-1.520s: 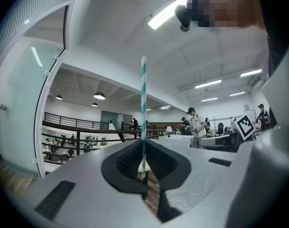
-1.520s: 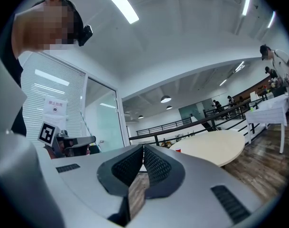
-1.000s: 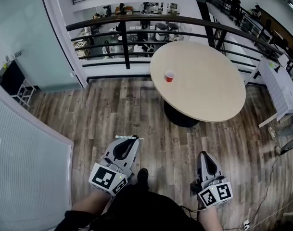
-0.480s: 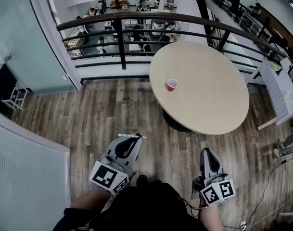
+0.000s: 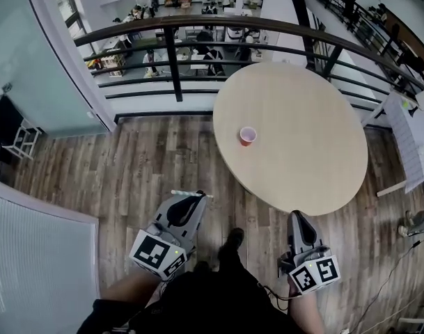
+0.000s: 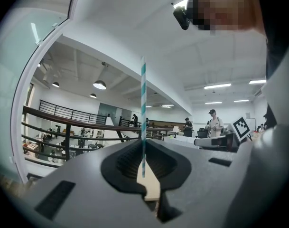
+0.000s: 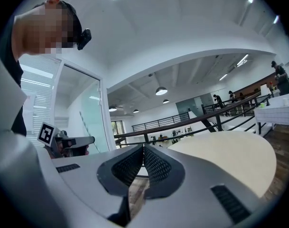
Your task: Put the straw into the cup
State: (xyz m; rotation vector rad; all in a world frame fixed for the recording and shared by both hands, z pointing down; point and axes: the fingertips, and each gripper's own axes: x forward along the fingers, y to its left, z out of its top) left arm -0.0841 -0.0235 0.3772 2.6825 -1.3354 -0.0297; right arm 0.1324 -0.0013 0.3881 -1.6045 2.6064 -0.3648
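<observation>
Cup [image 5: 247,136] and table [image 5: 309,138] now sit nearer you. One cup, one straw [image 5: 178,193], two grippers. Your left gripper [image 5: 194,196], held low, pinches the straw; your right gripper [image 5: 296,217], low, is closed empty. Cup stands on table, well ahead.

The straw [image 6: 143,113], thin with teal and white stripes, is standing upright in the left gripper view, its lower part pinched between the closed jaws of the left tongs [image 6: 143,148]. In the head view it is showing as a short pale bar lying crosswise at the tongs' tip. The cup [image 5: 247,136], small and red, is sitting upright with its mouth open upward on the round bench [image 5: 309,138], towards its left edge, well apart from the straw.
</observation>
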